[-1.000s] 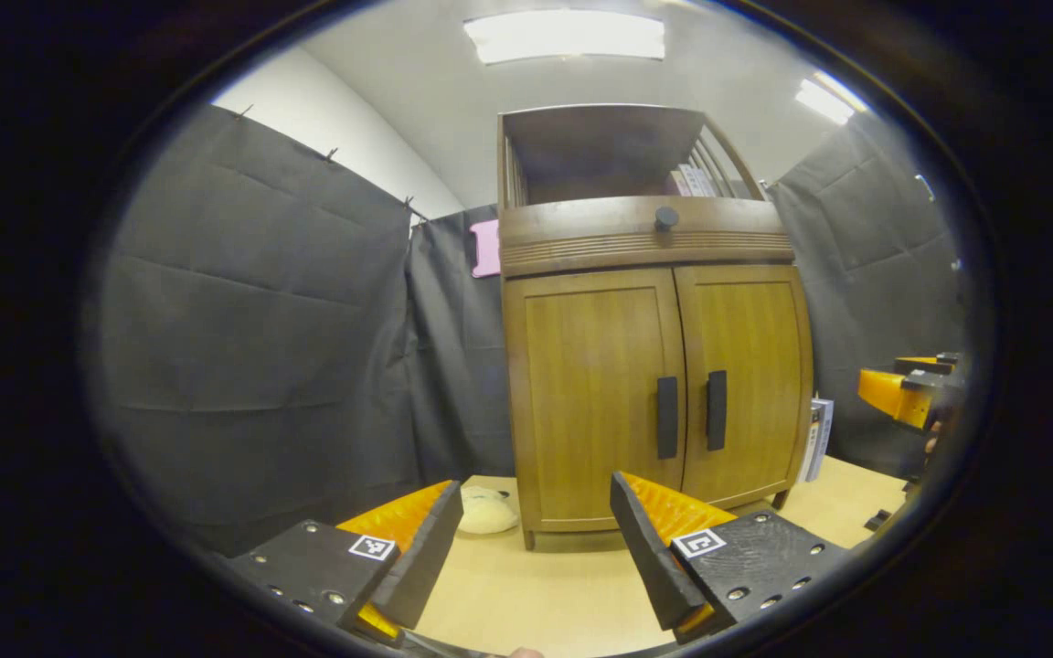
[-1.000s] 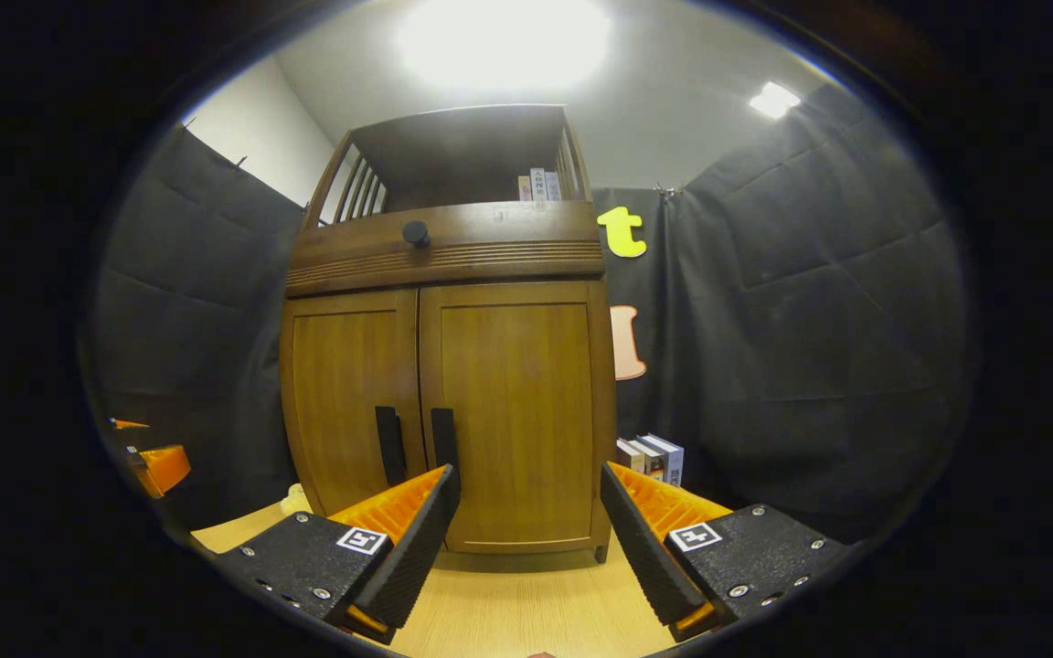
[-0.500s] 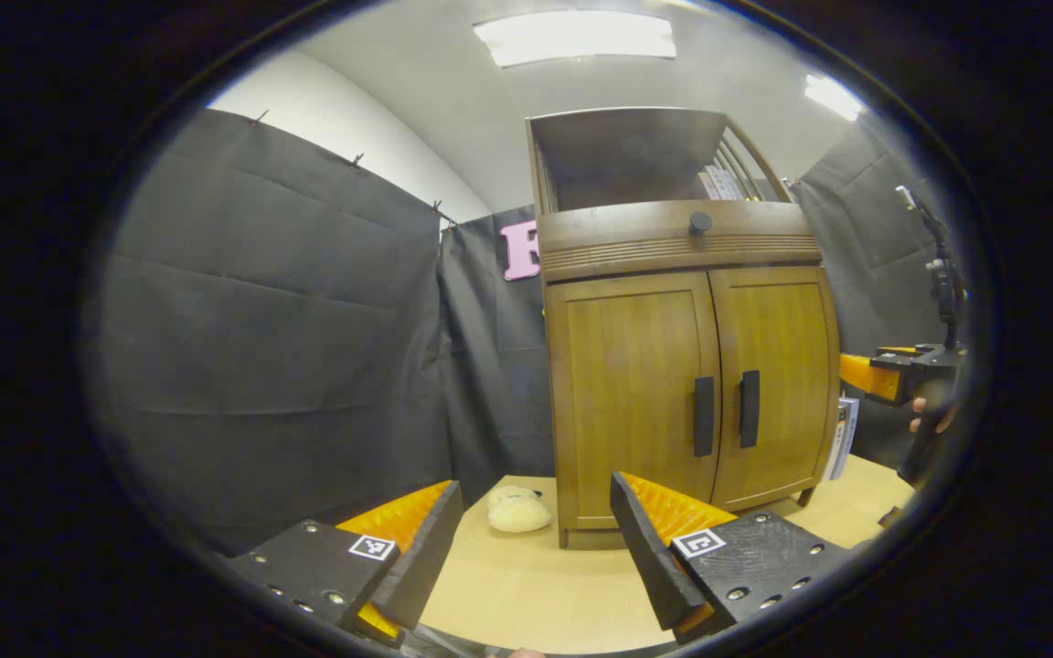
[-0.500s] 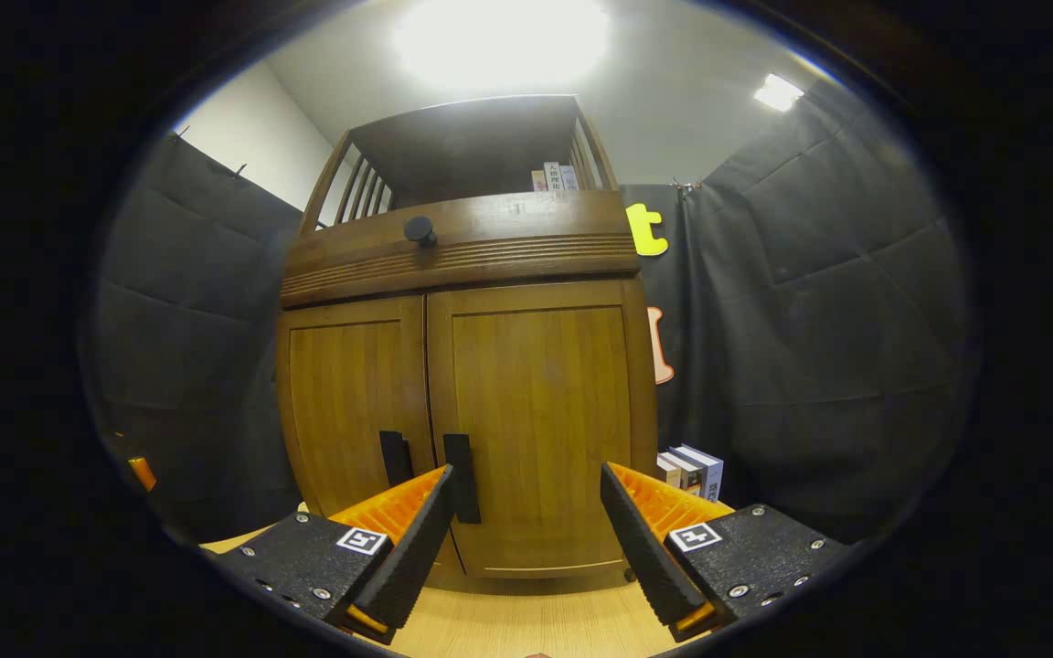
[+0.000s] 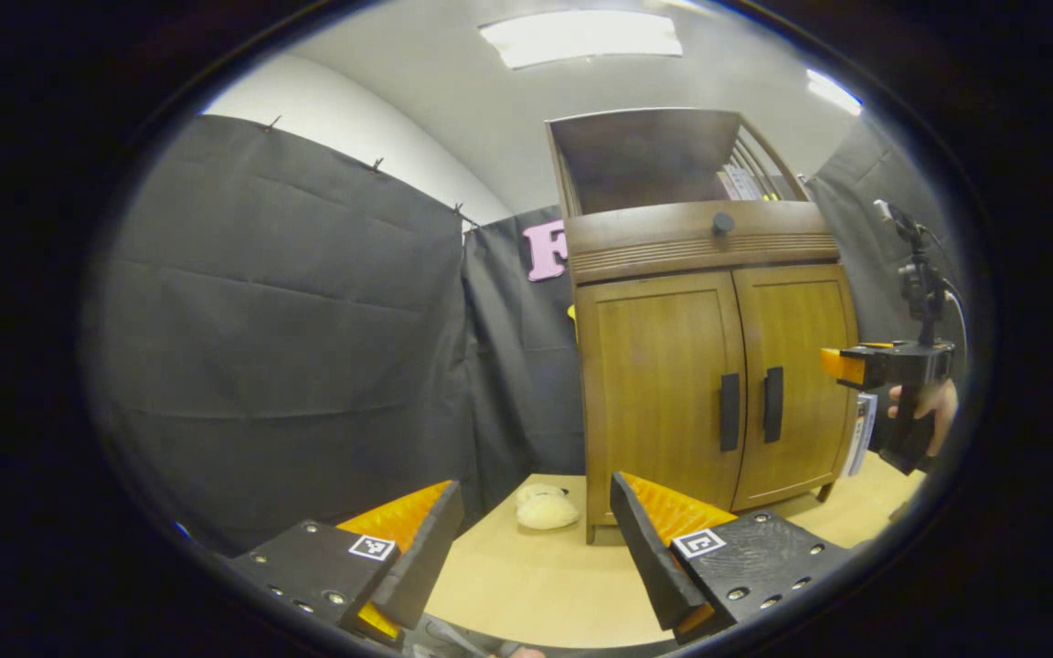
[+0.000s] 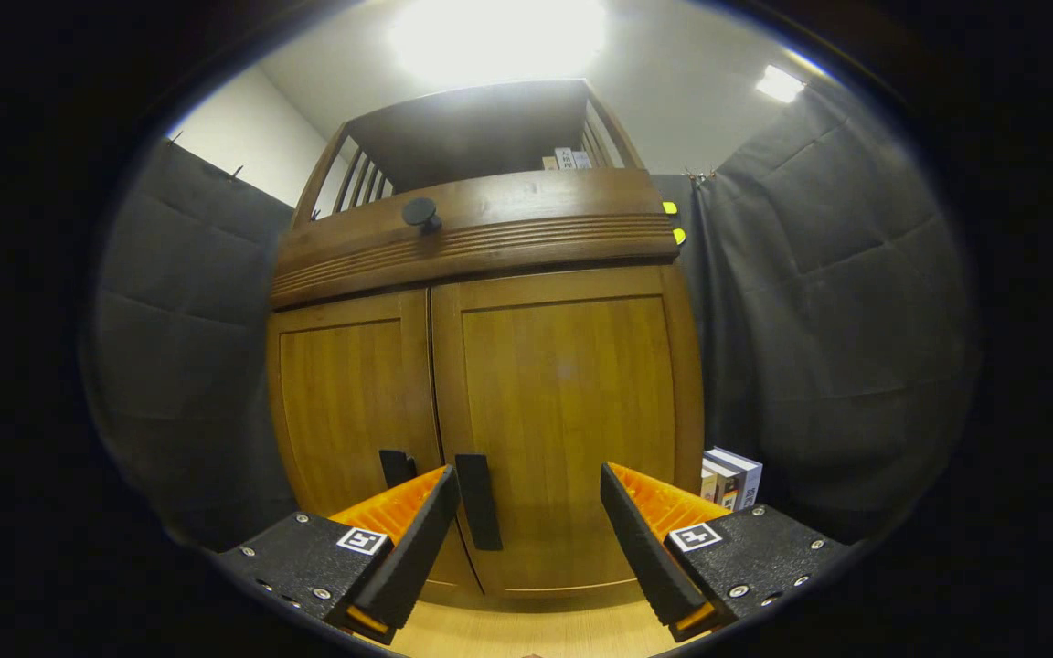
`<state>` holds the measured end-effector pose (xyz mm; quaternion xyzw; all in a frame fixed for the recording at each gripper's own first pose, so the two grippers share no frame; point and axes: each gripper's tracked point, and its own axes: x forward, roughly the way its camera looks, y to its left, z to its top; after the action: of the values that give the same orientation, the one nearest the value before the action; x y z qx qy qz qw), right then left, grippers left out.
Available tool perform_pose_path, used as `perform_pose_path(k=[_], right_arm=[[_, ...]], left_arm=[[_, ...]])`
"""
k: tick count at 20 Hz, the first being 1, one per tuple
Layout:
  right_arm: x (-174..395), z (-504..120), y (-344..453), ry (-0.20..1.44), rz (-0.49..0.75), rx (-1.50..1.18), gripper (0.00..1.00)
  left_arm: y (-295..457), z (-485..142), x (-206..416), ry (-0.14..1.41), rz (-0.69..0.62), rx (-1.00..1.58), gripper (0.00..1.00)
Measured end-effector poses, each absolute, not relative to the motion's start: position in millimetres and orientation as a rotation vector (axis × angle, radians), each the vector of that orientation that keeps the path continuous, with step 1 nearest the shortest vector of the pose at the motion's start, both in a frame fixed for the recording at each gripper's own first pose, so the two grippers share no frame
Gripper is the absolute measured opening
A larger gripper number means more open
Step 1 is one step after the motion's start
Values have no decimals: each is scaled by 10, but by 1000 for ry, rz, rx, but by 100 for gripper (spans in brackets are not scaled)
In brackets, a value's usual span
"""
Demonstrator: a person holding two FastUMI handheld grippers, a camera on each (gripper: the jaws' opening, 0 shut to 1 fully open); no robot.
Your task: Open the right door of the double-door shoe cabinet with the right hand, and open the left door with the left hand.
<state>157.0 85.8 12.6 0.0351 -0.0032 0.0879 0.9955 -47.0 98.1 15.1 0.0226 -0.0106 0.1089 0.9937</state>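
Observation:
The wooden double-door shoe cabinet stands on the light table with both doors closed. In the right gripper view it looms close: the right door has a dark vertical handle just right of my left finger, and the left door's handle peeks out beside it. My right gripper is open, with nothing between its fingers. My left gripper is open too, well back from the cabinet and left of it. In the left gripper view the right gripper, held by a hand, is level with the handles.
A knob sits on the drawer front above the doors. Books stand right of the cabinet and more on its top shelf. A cream plush toy lies on the table by the cabinet's left foot. Black cloth walls enclose the booth.
The right gripper has moved closer to the cabinet, its handles now near its left finger. The left gripper view has swung left, so the cabinet sits farther right. Both grippers stay open.

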Motion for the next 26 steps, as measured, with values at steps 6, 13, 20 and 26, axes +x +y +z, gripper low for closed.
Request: perform_pose_path(k=[6, 13, 20, 26], right_arm=[[1896, -73, 1112, 27, 188, 59, 96], [2192, -350, 1355, 85, 193, 38, 95], [2485, -719, 1477, 177, 183, 31, 79], [2555, -766, 1535, 194, 176, 61, 41]], left_arm=[[1039, 144, -504, -20, 244, 49, 93], [1064, 152, -552, -7, 281, 47, 93], [1116, 179, -618, 7, 325, 47, 93], [1145, 188, -643, 12, 351, 49, 100]])
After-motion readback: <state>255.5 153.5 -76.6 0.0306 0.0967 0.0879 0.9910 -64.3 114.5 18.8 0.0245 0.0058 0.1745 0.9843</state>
